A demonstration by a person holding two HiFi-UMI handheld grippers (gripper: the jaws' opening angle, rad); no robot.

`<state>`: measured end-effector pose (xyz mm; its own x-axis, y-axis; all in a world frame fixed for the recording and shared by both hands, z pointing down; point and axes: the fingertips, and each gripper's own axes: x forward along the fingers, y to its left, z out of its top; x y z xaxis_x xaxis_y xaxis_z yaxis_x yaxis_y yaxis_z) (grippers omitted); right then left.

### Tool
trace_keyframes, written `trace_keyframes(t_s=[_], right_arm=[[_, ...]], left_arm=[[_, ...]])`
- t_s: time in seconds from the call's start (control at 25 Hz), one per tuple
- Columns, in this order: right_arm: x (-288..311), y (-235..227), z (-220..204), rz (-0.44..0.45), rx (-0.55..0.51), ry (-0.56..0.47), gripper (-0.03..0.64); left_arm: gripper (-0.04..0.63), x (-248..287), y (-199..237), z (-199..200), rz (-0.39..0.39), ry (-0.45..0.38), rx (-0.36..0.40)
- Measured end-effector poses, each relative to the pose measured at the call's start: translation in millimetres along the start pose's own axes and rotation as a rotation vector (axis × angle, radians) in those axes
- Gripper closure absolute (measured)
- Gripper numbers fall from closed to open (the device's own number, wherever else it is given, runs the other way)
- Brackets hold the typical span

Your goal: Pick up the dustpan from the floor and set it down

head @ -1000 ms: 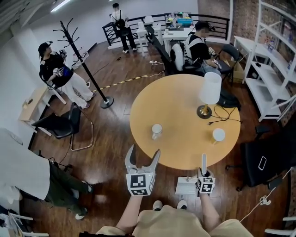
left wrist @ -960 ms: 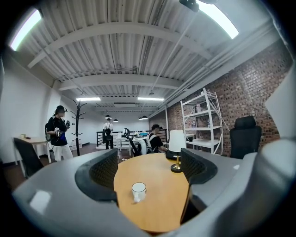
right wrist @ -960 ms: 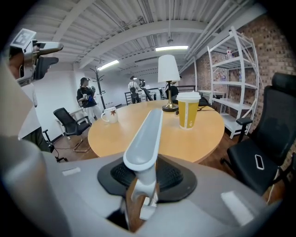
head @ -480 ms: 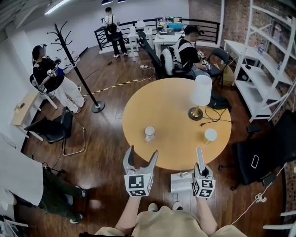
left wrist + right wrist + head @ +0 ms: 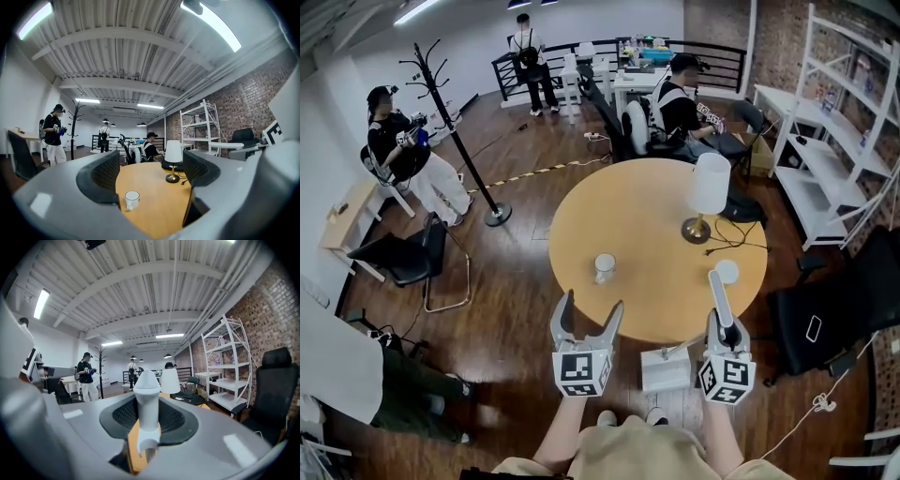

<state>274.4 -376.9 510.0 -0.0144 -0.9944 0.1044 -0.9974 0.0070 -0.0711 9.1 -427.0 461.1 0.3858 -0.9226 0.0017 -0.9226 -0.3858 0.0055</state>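
The dustpan is white; its flat pan [image 5: 666, 370] shows in the head view just off the table's near edge, in front of the person's shoes. Its long handle [image 5: 720, 298] sticks up past the table rim. My right gripper [image 5: 725, 335] is shut on that handle, and in the right gripper view the handle [image 5: 146, 399] stands upright between the dark pads of the right gripper [image 5: 147, 417]. My left gripper [image 5: 586, 321] is held level to the left of the pan, open, with nothing between its fingers. The left gripper [image 5: 150, 171] looks out across the table.
A round wooden table [image 5: 656, 216] stands straight ahead with a lamp [image 5: 708, 192] and a white cup [image 5: 605, 267] on it. To the right stand a black office chair [image 5: 825, 319] and white shelving [image 5: 844, 112]. A coat stand [image 5: 459, 131] and several people are further back.
My right gripper has risen with the dustpan handle, which now reaches higher over the table edge in the head view. The left gripper has stayed where it was.
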Motion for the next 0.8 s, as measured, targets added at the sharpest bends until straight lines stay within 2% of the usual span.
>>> trace_keyframes(t_s=[0.48,0.6,0.8], right_arm=[[-24.7,30.5,112.4,-0.014,-0.003,-0.173,0.515],[-27.1,34.4,122.2,-0.006,-0.010,-0.188,0.515],[-26.6,33.0,113.4,-0.012,-0.005,-0.173,0.517]], left_arm=[[0.183,-17.2,4.9,41.5,0.022,-0.053,0.003],[0.183,-20.4,4.8,53.6,0.031,-0.065,0.008],[0.187,-24.0,6.0,54.8,0.040,-0.071,0.011]])
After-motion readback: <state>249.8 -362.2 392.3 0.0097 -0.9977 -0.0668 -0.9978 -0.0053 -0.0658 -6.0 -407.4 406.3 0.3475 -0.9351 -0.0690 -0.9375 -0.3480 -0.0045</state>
